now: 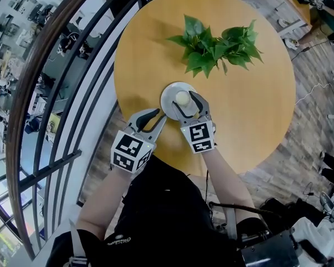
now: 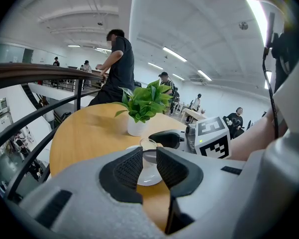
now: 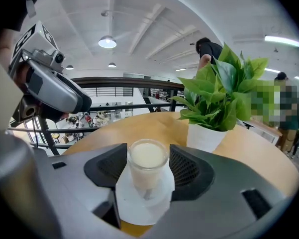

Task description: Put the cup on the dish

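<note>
Your right gripper pinches the cup upright, with the dish directly beneath its jaws. Your left gripper waits just left, narrowly parted and empty, probably on standby.

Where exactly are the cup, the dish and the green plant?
cup (image 3: 147,176): right gripper view, on its glass wall.
dish (image 3: 145,210): right gripper view, on its bare front part.
green plant (image 1: 204,50): head view, on its leaves.
</note>
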Tool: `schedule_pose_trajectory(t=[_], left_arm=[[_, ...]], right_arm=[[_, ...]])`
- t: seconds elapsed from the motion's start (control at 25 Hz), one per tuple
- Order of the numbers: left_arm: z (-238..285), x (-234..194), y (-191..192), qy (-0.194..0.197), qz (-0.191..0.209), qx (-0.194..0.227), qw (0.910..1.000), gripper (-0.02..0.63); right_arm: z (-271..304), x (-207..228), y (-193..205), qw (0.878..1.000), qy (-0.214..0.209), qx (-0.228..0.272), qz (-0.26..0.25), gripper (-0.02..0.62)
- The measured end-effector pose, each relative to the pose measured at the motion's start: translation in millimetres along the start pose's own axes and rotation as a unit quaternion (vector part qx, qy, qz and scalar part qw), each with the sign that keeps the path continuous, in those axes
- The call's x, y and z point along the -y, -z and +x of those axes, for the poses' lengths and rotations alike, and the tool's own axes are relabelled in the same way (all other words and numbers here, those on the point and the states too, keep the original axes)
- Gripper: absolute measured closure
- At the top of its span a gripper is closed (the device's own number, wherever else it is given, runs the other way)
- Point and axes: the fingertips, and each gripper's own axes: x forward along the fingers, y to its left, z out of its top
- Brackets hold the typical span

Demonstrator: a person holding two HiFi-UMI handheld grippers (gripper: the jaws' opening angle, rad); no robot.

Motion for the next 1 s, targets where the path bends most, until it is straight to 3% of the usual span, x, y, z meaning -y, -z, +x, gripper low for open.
schedule_pose_trajectory(t=[0.56,0.88,1.0], left_arm=[[-4.5,1.5,-11.8,-0.005,0.004,0.013,0.9999,0.517],[-13.2,15.6,-51.6,-0.011,0.025,0.051,0.9983,0.517],[-17.5,24.2,-69.5,-0.012,0.029,0.068,0.9972,0.517]], right_arm=[[-23.5,5.3,-38.3,0.998,0.009,0.057,0.017,0.347],[-69.1,17.8,-92.5,0.990,0.015,0.131,0.059,0.439],[-90.3,18.3,-112.7,0.985,0.007,0.152,0.076,0.443]])
